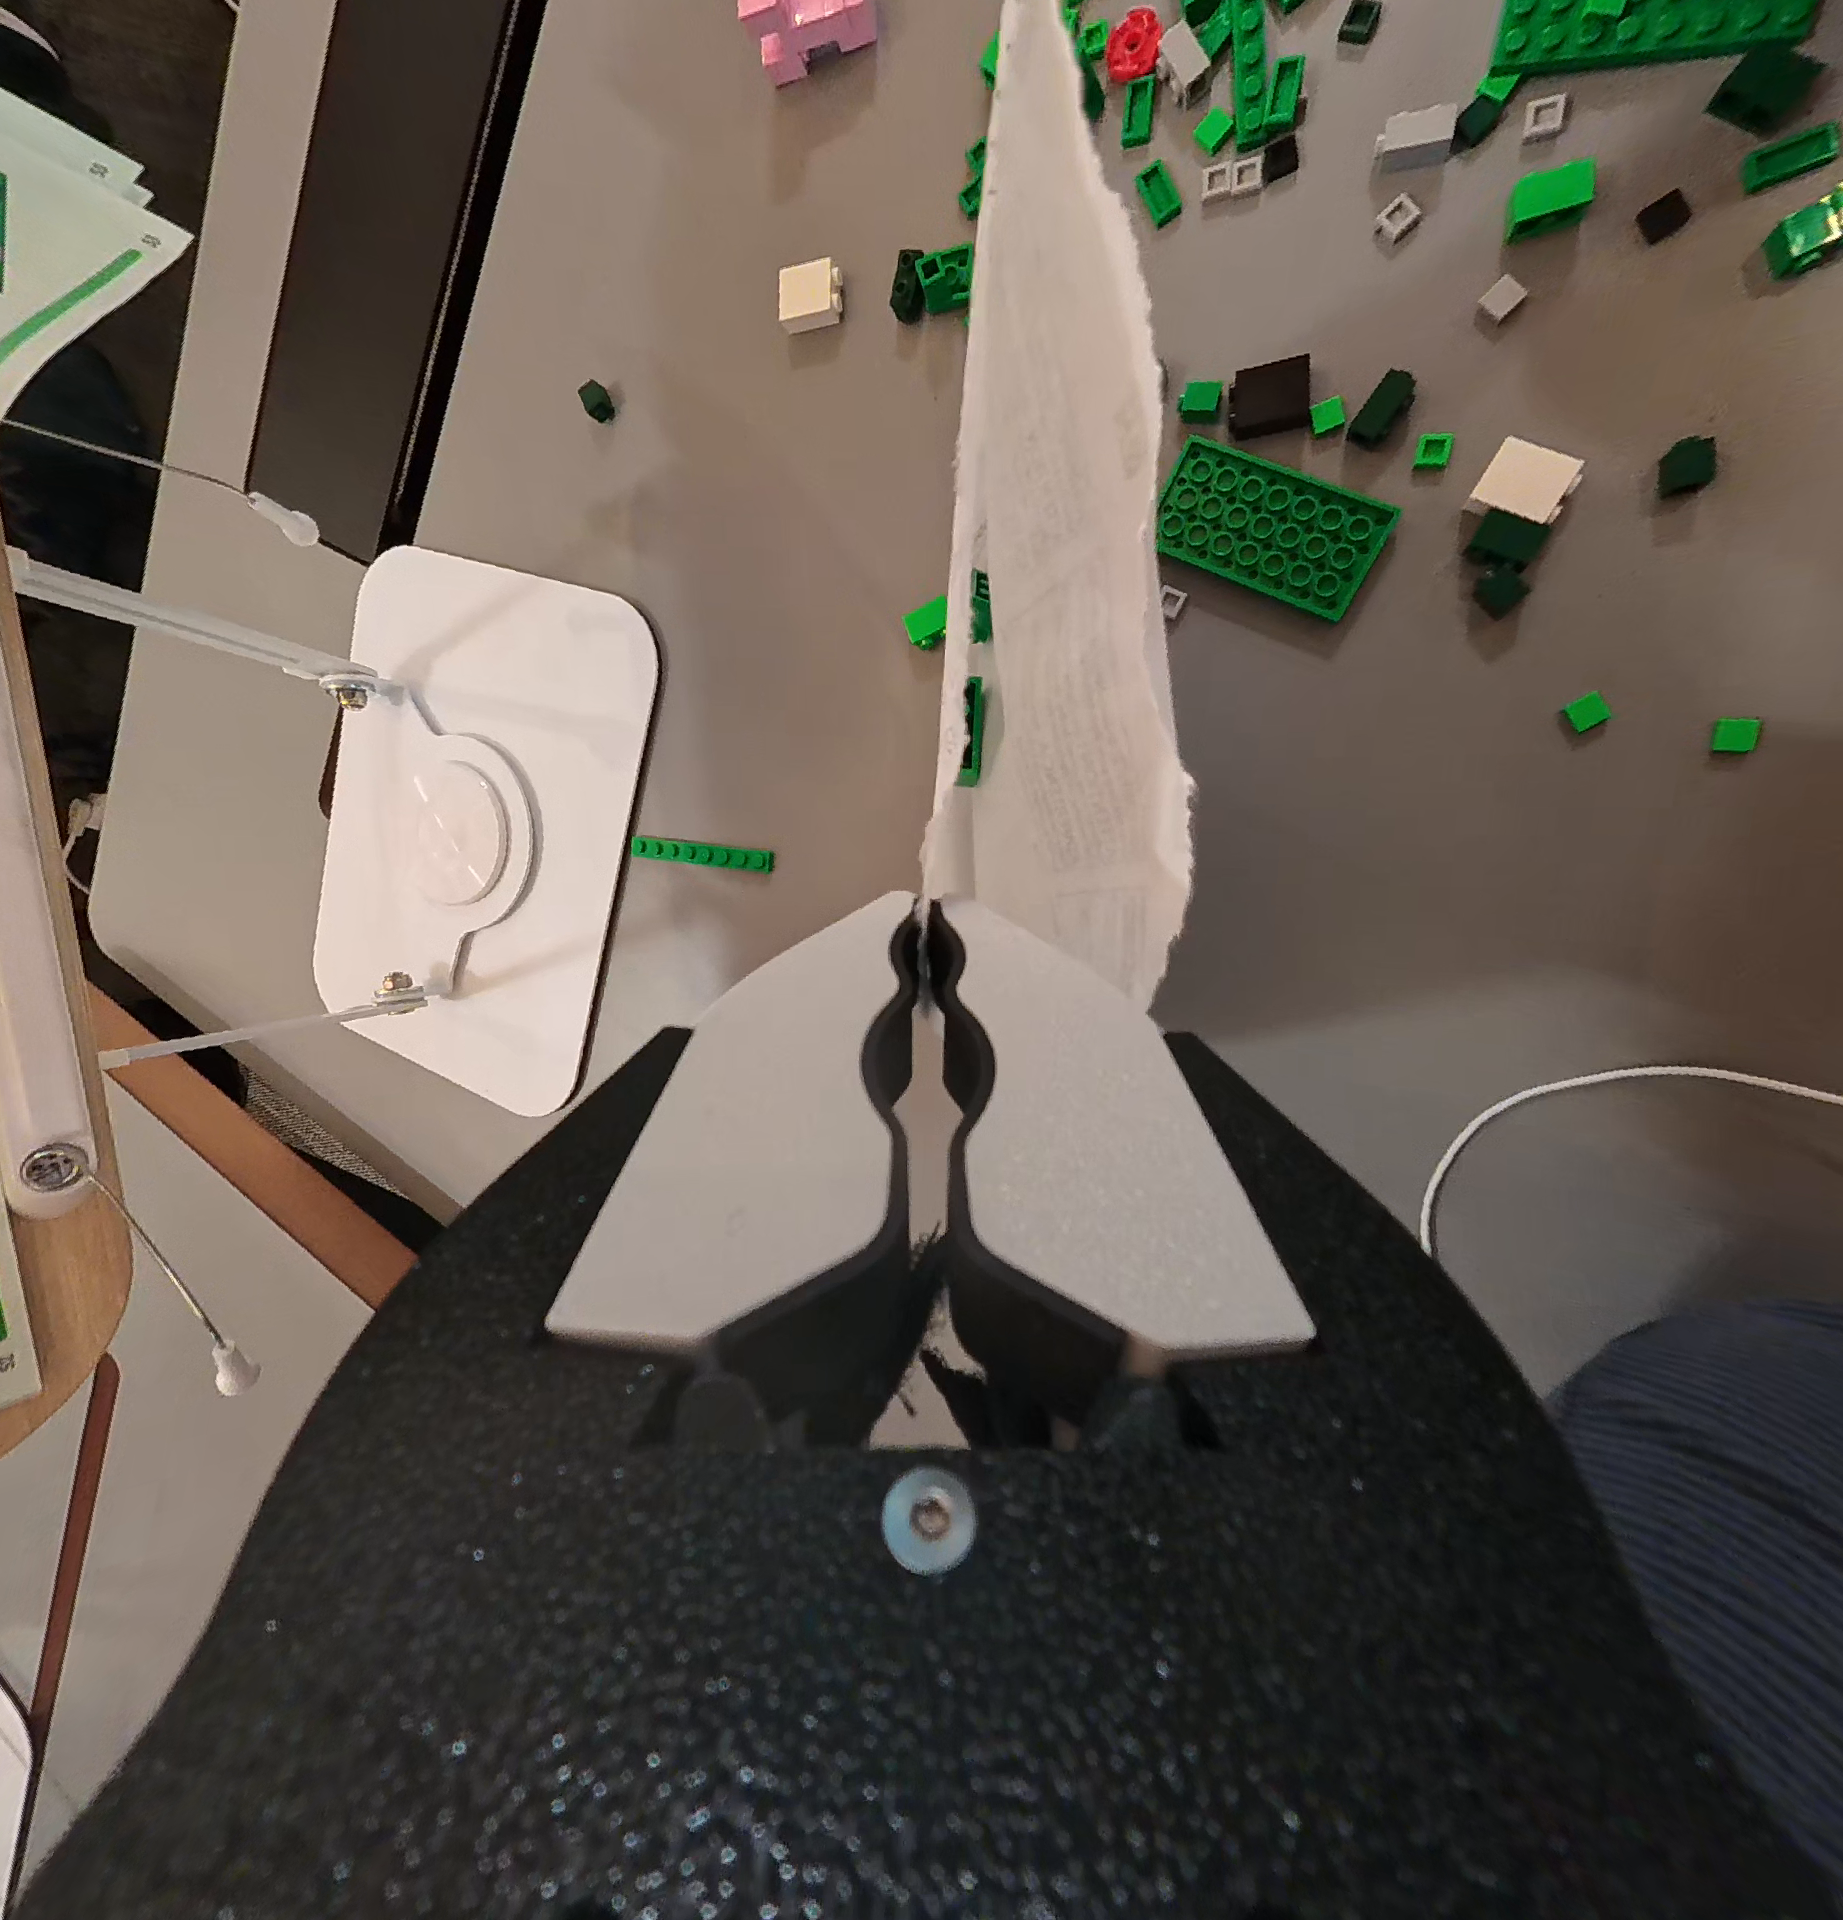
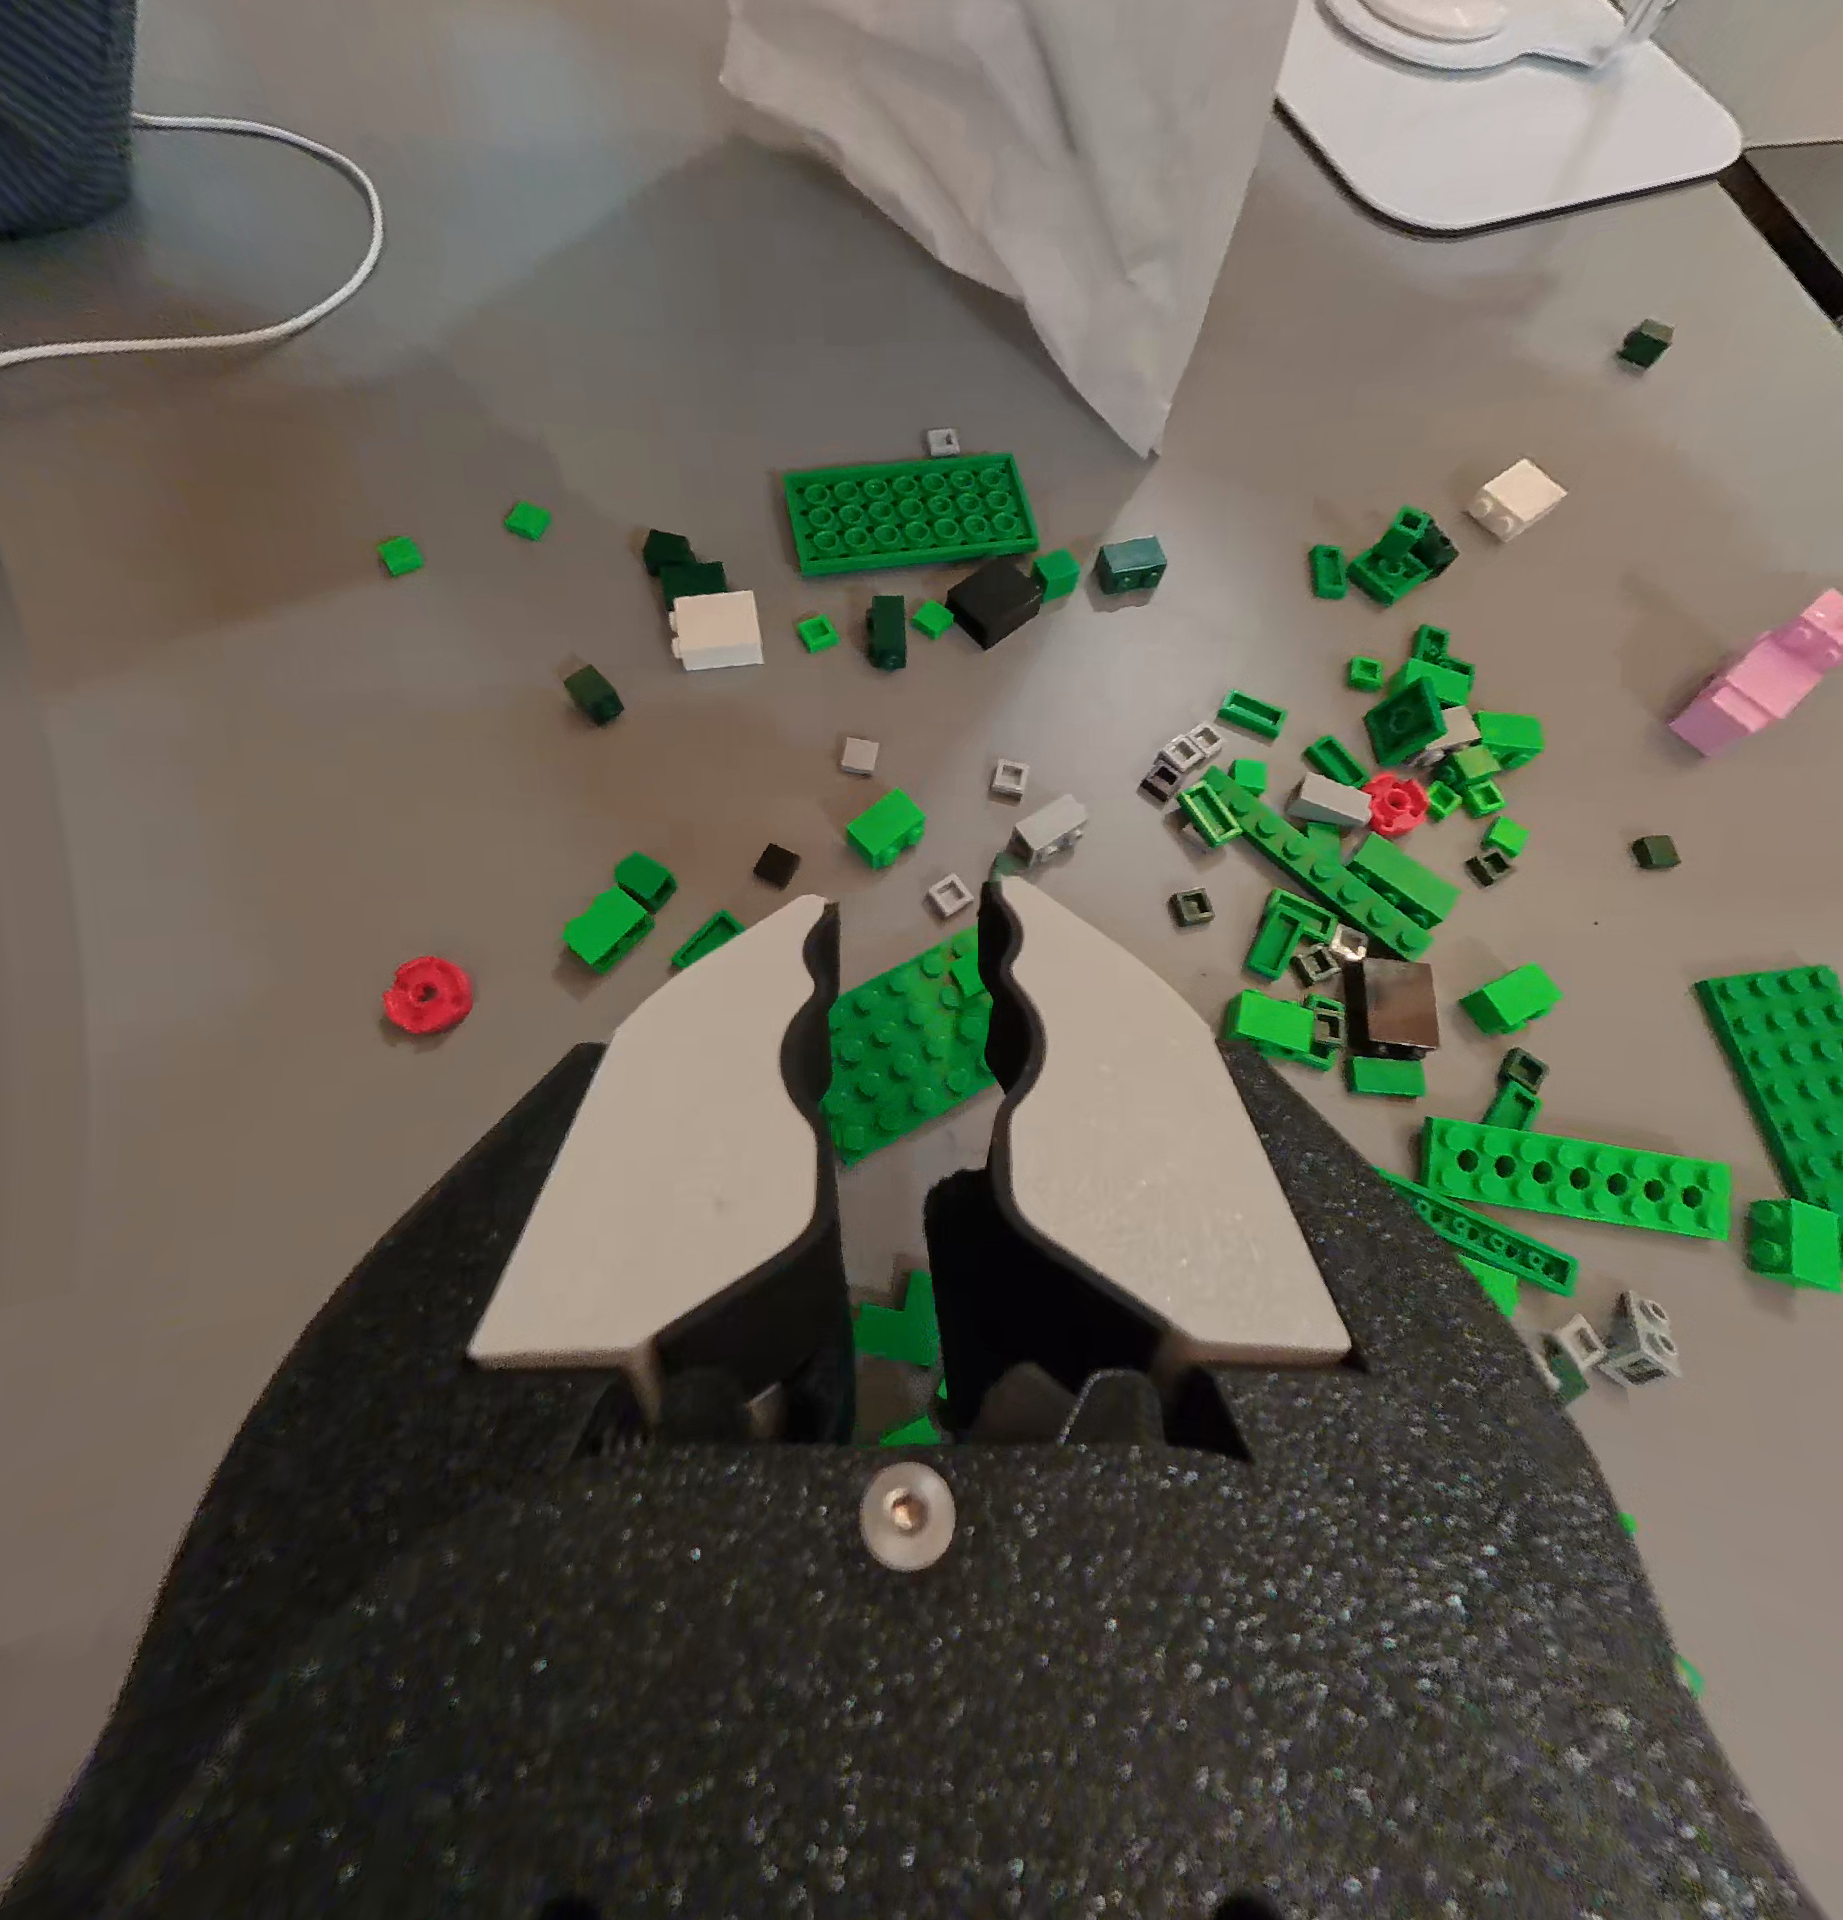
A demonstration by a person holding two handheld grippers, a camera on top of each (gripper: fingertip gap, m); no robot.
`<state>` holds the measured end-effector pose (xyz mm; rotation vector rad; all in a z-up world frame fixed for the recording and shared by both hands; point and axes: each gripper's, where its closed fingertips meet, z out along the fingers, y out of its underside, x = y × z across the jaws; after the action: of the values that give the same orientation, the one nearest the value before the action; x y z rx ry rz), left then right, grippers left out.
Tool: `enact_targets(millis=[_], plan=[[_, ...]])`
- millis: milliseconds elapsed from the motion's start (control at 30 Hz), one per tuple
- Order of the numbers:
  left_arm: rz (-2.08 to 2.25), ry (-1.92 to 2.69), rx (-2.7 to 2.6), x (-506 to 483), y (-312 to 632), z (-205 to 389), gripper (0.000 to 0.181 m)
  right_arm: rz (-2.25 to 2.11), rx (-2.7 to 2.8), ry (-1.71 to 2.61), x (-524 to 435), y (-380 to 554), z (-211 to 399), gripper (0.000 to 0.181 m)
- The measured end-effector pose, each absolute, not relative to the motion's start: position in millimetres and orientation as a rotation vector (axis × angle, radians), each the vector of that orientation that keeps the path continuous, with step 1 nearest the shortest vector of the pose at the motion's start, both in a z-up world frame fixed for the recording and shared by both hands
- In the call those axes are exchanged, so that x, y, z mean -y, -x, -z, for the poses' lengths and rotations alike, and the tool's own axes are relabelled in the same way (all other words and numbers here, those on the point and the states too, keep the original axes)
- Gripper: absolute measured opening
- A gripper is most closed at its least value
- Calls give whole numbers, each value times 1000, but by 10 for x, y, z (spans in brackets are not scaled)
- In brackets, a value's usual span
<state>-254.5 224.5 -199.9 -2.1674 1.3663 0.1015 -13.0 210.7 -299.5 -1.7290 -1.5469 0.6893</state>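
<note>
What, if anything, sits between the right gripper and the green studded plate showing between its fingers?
Nothing visible. The right gripper is open, and the green studded plate lies on the grey table right in the gap between its fingers. The white paper held by the left gripper hangs farther off.

Faint small print covers the torn white paper sheet [image 1: 1073, 582], and small page numerals sit at corners of the green-and-white instruction booklet [image 1: 55, 239]; neither is transcribed.
</note>
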Motion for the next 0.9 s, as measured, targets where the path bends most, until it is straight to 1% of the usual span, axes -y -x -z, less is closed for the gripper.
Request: enact_targets(millis=[233,367,433,633,733,900], plan=[[-101,2169,-1369,-2244,2542,2005,0,-781,1595,1735,-1982,164,3023,25],[-96,2174,-1370,-2240,2539,2012,0,-909,1685,1713,-1769,240,3037,14],[-94,2173,-1373,-2240,2535,2013,0,-935,1734,1727,-1685,282,3079,13],[-88,2169,-1384,-2233,2512,2016,0,-937,1801,1814,-1593,366,3208,13],[-86,2168,-1388,-2231,2503,2017,0,-872,1809,1860,-1639,353,3286,12],[-84,2165,-1395,-2229,2487,2018,0,-916,1841,1861,-1559,363,3293,9]])
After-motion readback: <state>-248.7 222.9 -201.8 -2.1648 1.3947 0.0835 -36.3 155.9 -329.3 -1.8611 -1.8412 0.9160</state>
